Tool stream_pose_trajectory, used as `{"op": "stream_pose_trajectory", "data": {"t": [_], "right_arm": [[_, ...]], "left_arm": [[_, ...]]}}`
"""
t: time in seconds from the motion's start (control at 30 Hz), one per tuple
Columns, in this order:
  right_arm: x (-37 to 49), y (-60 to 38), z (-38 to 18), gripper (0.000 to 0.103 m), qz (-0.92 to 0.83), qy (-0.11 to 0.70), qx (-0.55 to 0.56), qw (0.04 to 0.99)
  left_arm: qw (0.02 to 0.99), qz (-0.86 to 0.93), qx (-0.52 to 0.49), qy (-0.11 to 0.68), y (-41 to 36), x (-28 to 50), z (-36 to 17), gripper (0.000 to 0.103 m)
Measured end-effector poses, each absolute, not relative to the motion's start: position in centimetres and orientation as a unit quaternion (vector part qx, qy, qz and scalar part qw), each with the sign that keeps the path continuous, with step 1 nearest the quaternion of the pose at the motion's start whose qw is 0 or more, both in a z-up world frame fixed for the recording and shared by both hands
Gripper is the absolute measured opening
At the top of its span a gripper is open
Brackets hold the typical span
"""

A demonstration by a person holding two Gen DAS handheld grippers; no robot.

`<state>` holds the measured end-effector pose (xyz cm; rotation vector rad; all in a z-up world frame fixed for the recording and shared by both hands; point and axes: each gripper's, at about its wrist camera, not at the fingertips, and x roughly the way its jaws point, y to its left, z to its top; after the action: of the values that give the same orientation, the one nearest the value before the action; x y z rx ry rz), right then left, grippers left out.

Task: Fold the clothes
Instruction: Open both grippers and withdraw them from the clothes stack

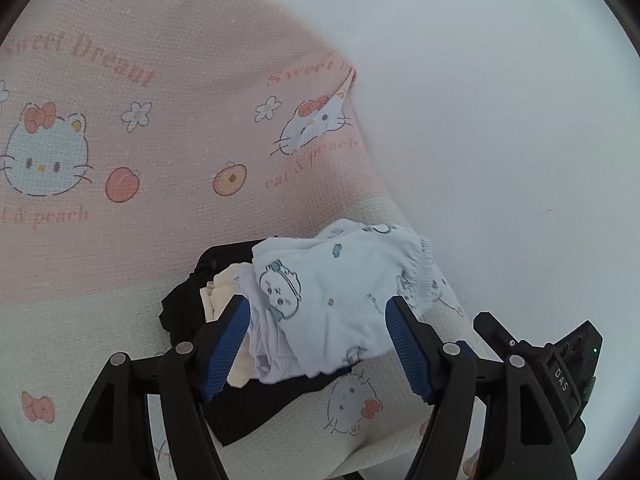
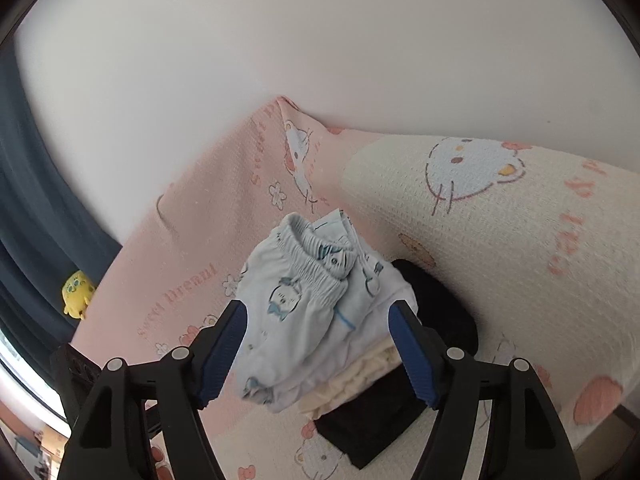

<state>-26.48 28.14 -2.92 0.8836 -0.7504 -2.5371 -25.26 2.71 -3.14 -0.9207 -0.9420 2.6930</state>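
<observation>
A small stack of folded clothes lies on the bed. On top is a light blue printed garment with a gathered elastic waistband. Under it sits a cream garment, and a black garment is at the bottom. My left gripper is open, its blue pads standing apart on either side of the blue garment and not pressing it. My right gripper is open too and frames the same stack from the other side, a little above it.
The bed is covered by a pink and cream cat-print blanket. A cream pillow lies right of the stack. A white wall is behind. A dark blue curtain and a yellow plush toy are at the left.
</observation>
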Motion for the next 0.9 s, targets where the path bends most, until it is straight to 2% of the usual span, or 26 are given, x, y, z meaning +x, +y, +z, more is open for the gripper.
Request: {"op": "stream_pose_trajectory", "data": {"t": [0.17,0.4,0.63,0.9], "right_arm": [[-22.3,28.0,-2.5,0.073,-0.904,-0.260,0.297,0.162],[-16.5,27.3,-1.8,0.074,-0.913,-0.243,0.293,0.144],[-10.7,25.2,-0.5,0.074,-0.940,-0.157,0.290,0.087],[-3.7,22.1,0.6,0.075,-0.963,-0.099,0.249,0.033]], "left_arm": [[0.061,0.911,-0.295,-0.281,2.9,-20.9,-2.7,0.069],[0.083,0.898,-0.315,-0.296,3.7,-17.0,-3.9,0.069],[0.069,0.907,-0.317,-0.267,4.3,-11.7,-4.8,0.069],[0.059,0.918,-0.317,-0.229,3.1,-7.1,-5.2,0.069]]}}
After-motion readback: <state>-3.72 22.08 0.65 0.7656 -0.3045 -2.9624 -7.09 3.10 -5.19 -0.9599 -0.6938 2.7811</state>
